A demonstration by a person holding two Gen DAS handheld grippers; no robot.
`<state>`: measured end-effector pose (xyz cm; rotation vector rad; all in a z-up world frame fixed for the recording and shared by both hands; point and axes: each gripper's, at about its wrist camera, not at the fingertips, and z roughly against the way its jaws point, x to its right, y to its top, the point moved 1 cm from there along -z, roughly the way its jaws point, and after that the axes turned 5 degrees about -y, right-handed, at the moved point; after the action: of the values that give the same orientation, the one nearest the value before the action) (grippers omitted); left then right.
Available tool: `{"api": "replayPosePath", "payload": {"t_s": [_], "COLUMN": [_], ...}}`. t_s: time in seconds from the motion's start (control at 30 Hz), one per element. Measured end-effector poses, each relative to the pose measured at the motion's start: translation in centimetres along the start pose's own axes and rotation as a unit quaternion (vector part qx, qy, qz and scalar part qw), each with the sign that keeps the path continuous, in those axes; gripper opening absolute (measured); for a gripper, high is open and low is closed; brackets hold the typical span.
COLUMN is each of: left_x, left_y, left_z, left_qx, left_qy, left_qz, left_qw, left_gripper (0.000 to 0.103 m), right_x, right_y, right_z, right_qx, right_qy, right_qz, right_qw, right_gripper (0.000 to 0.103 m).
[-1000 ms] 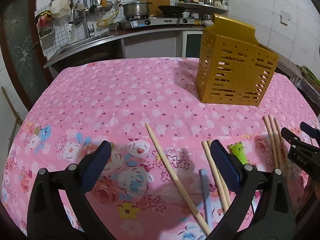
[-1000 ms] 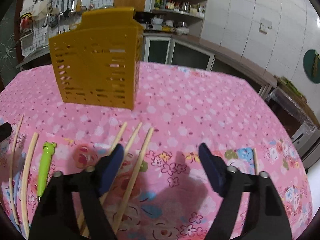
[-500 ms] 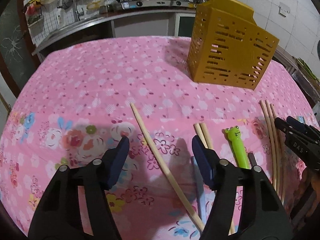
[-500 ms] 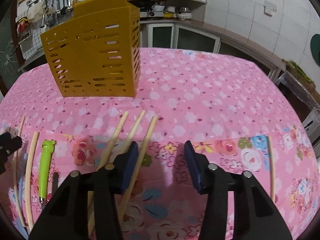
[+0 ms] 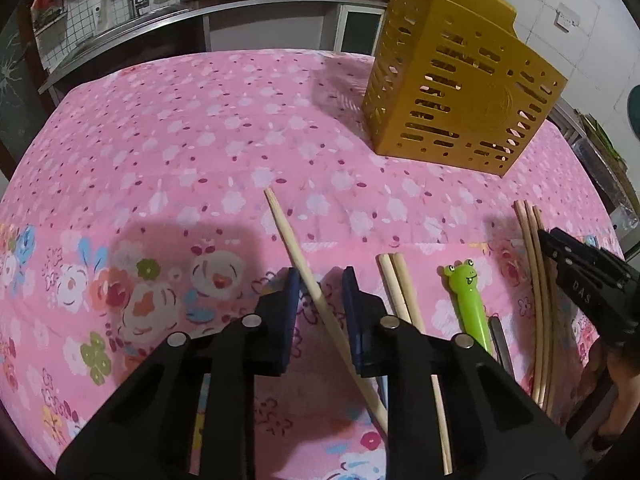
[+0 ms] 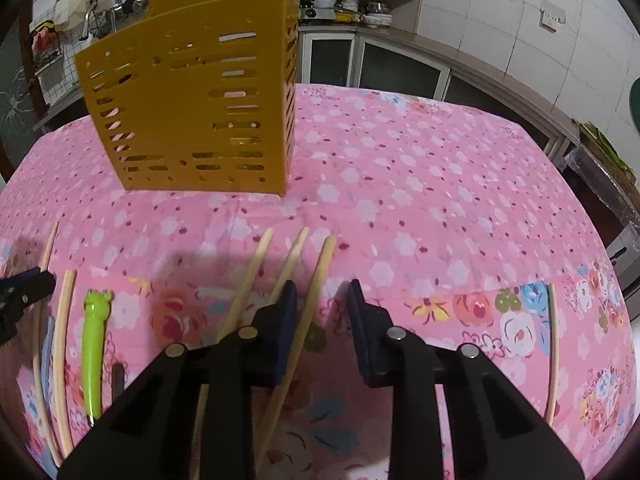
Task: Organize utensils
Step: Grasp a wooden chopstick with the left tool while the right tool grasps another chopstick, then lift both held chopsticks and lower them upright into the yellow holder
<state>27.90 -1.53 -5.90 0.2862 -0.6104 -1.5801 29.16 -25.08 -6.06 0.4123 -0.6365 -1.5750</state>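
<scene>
Since a second ago: both tools have dropped close to the cloth and their jaws have narrowed from wide to a slim gap.
Left gripper [image 5: 319,280]: I hold it low with one chopstick [image 5: 304,264] running slantwise through the gap; the pads stand either side of the stick and I cannot tell whether they touch it yet, so it is part closed, gripping nothing for certain.
Why there: I straddle the stick near its middle so it should lift level, I judge.
Right gripper [image 6: 322,292]: also narrowed but not closed; a second chopstick [image 6: 316,280] lies just inside its left pad, with two more sticks [image 6: 256,268] beyond that pad, outside the gap.
Why there: taking the outermost stick of the three keeps the pad clear of its neighbours.
Holder [image 5: 460,104]: the yellow slotted box stands upright ahead of both tools, well beyond the sticks, where I judge they are meant to go.
Between the tools: a pair of chopsticks [image 5: 400,288] and a green frog-headed utensil [image 5: 468,300] lie flat on the tablecloth [image 5: 160,140], untouched.
Far right of right tool: a lone stick [image 6: 554,344] lies apart.
Step in hand: closing on a stick with each tool.
</scene>
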Motion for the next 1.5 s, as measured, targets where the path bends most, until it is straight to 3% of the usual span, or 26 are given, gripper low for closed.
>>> {"api": "replayPosePath", "payload": {"t_s": [0.2, 0.4, 0.57, 0.83, 1.03, 1.2, 1.5], "left_x": [0.7, 1.2, 0.7, 0.5, -0.2, -0.1, 1.5], "left_y": [0.8, 2.4, 3.6, 3.9, 3.7, 4.2, 5.4], "left_z": [-0.7, -1.5, -2.1, -1.9, 0.1, 3.2, 8.4], "left_qx": [-0.016, -0.038, -0.044, -0.035, -0.009, 0.050, 0.140], "left_qy": [0.012, 0.020, 0.014, 0.005, -0.013, -0.032, -0.083], "left_qz": [-0.019, -0.034, -0.026, -0.023, -0.006, -0.010, -0.020], "left_qw": [0.9996, 0.9985, 0.9986, 0.9991, 0.9999, 0.9982, 0.9865], "left_gripper": [0.021, 0.017, 0.007, 0.004, 0.004, 0.004, 0.004], "right_x": [-0.2, -0.7, -0.5, 1.0, 1.7, 2.3, 3.7], "right_y": [1.4, 2.4, 2.5, 2.0, 2.4, 2.9, 5.0], "right_z": [-0.8, -1.3, -1.2, -0.7, 1.2, 3.3, 7.7], "right_qx": [-0.033, -0.059, -0.061, -0.051, -0.024, 0.007, 0.093], "right_qy": [-0.001, 0.000, 0.014, 0.046, 0.066, 0.082, 0.118], "right_qz": [-0.006, 0.002, -0.007, -0.026, -0.032, -0.041, -0.062], "right_qw": [0.999, 0.998, 0.998, 0.997, 0.997, 0.996, 0.987], "right_gripper": [0.023, 0.011, 0.008, 0.006, 0.006, 0.006, 0.006]}}
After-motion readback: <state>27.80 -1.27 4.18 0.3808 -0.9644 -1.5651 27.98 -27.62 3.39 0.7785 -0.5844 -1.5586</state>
